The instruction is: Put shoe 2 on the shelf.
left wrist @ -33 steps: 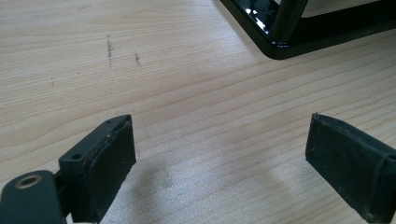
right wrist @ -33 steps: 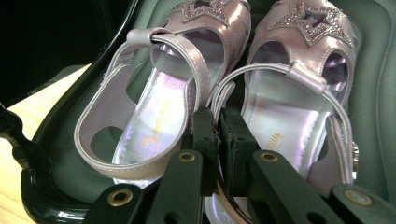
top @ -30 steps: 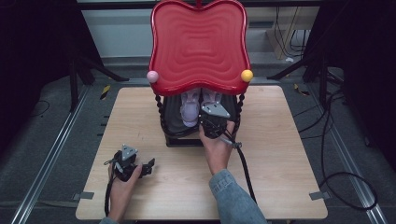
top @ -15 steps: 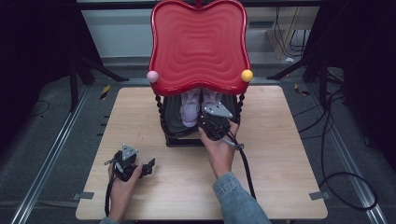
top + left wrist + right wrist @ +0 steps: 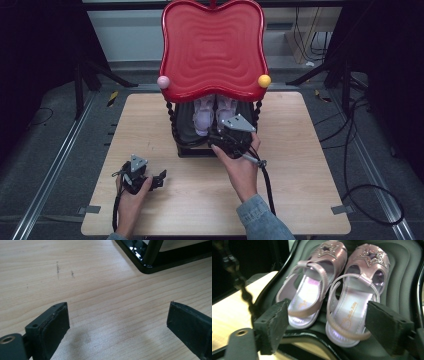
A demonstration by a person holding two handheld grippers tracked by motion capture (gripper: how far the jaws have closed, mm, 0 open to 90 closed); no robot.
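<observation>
A pair of pink sandals [image 5: 332,290] lies side by side on the dark lower tray [image 5: 404,275] of a two-tier stand, toes with glittery stars pointing away from me, heel straps toward me. My right gripper [image 5: 227,137] hovers at the tray's near edge, jaws spread wide, one on each outer side of the pair and touching neither shoe; the right-hand sandal's heel sits nearest, just short of the tray's raised black rim. Above, the red top tray [image 5: 212,47] overhangs the sandals, with a pink ball [image 5: 163,82] and a yellow ball [image 5: 264,80] at its front corners, leaving only a low gap over the shoes. My left gripper [image 5: 150,179] rests well apart on the wooden table [image 5: 310,165], near the front left, its jaws also spread with nothing between them but bare wood; the stand's black base corner [image 5: 147,265] lies ahead of it. Open tabletop stretches to the right of the stand, to the table's edge.
</observation>
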